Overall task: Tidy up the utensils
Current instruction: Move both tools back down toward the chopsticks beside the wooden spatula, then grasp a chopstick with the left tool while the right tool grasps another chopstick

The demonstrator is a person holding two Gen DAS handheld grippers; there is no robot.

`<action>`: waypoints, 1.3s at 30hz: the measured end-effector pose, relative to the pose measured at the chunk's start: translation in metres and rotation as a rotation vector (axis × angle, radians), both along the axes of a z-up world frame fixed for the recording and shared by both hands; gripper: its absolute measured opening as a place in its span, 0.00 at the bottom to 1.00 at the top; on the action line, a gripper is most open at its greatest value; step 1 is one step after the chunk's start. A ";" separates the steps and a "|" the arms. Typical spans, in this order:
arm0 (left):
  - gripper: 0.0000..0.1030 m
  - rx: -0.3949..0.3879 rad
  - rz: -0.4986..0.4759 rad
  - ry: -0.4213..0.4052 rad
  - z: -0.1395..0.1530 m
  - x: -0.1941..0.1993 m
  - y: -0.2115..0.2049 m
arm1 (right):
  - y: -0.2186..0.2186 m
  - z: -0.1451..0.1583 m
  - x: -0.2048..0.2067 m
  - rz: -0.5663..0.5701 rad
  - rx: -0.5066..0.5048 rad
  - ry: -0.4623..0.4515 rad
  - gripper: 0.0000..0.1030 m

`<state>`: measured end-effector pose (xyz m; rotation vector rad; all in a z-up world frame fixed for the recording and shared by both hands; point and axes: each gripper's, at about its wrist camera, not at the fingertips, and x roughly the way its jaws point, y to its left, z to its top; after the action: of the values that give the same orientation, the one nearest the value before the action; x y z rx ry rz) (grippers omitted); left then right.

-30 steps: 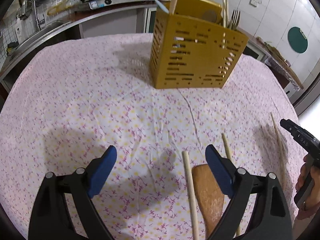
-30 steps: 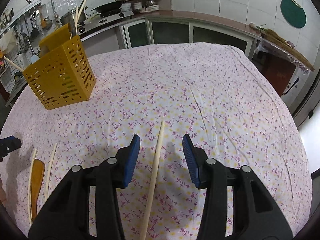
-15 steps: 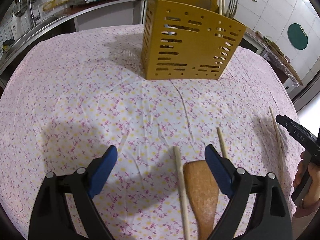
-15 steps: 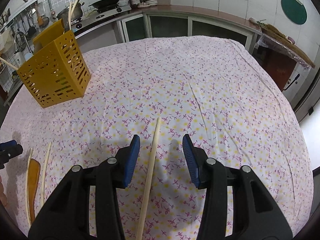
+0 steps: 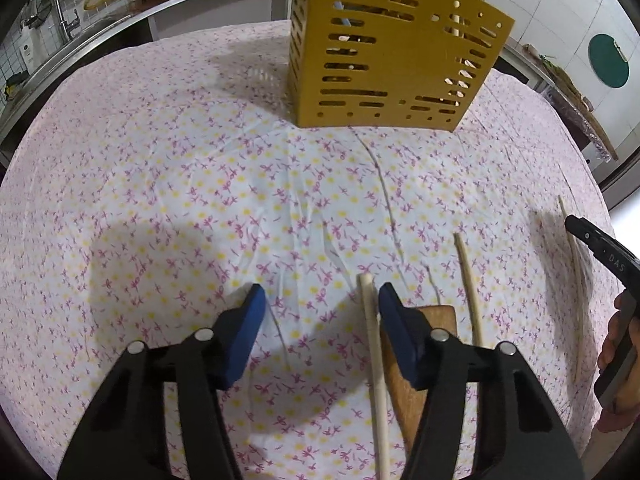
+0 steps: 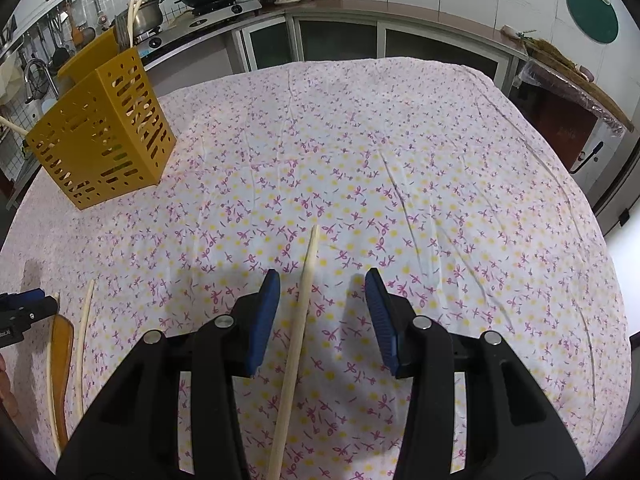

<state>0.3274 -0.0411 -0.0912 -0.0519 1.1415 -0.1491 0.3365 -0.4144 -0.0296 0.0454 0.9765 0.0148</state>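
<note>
A yellow slotted utensil caddy (image 5: 394,60) stands on the flowered tablecloth, with chopsticks and a fork sticking out; it also shows in the right wrist view (image 6: 102,140). My left gripper (image 5: 320,320) is open, low over the cloth; a pale chopstick (image 5: 374,360) lies between its fingers by the right pad. A wooden spatula (image 5: 412,364) lies under the right finger, and another chopstick (image 5: 468,284) beyond it. My right gripper (image 6: 322,312) is open, straddling a wooden chopstick (image 6: 300,320) that lies on the cloth.
The right gripper's body and the hand holding it (image 5: 612,312) show at the left wrist view's right edge, beside a chopstick (image 5: 574,264). The spatula and two chopsticks (image 6: 64,360) lie at the right wrist view's lower left. Kitchen counters and a stove (image 6: 216,4) surround the table.
The left gripper has moved forward toward the caddy and its jaws have narrowed, now bracketing the pale chopstick. The right gripper has crept forward along its chopstick.
</note>
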 end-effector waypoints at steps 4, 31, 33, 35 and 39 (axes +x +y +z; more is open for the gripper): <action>0.54 0.016 -0.005 0.002 0.000 0.000 -0.001 | 0.003 -0.004 0.006 -0.007 -0.009 0.031 0.43; 0.38 0.022 -0.014 0.031 0.000 0.013 -0.017 | 0.014 -0.011 0.036 -0.047 -0.038 0.140 0.29; 0.32 0.028 -0.019 0.026 -0.001 0.011 -0.021 | 0.015 -0.011 0.035 -0.040 -0.043 0.142 0.23; 0.27 0.021 -0.023 0.024 -0.001 0.010 -0.024 | 0.016 -0.010 0.034 -0.034 -0.041 0.148 0.15; 0.12 0.010 -0.047 0.021 0.001 0.005 -0.023 | 0.017 -0.007 0.030 -0.029 -0.033 0.144 0.08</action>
<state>0.3323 -0.0639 -0.0899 -0.0181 1.1644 -0.1849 0.3664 -0.3977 -0.0370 0.0303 1.1192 -0.0320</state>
